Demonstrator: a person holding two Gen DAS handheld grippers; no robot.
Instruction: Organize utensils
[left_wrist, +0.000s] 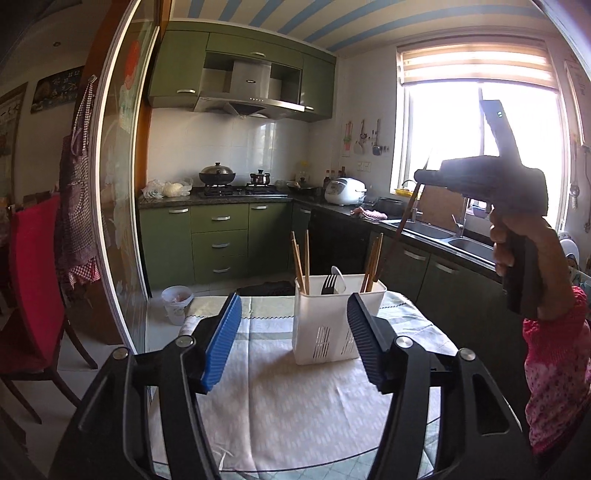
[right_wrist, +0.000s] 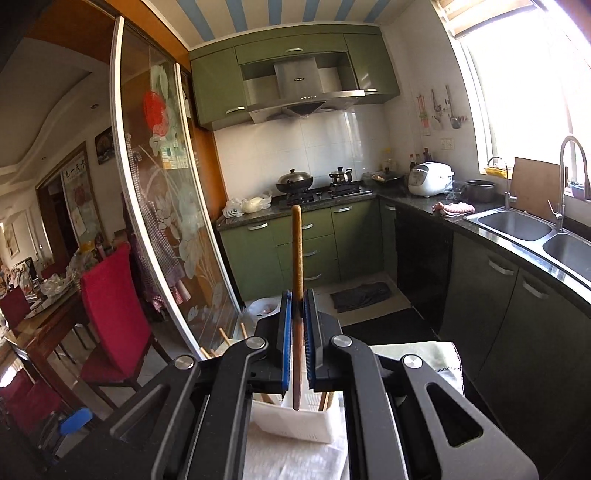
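One chopstick pinched upright in right gripper, directly over white caddy at bench centre, aligned for vertical drop. Left gripper at 6 o'clock, fingers spread, empty, clear of caddy.

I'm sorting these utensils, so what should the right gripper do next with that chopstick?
Probably lower it into the white caddy. The right gripper is shut on one upright chopstick above the caddy's right compartment, where other chopsticks already stand.
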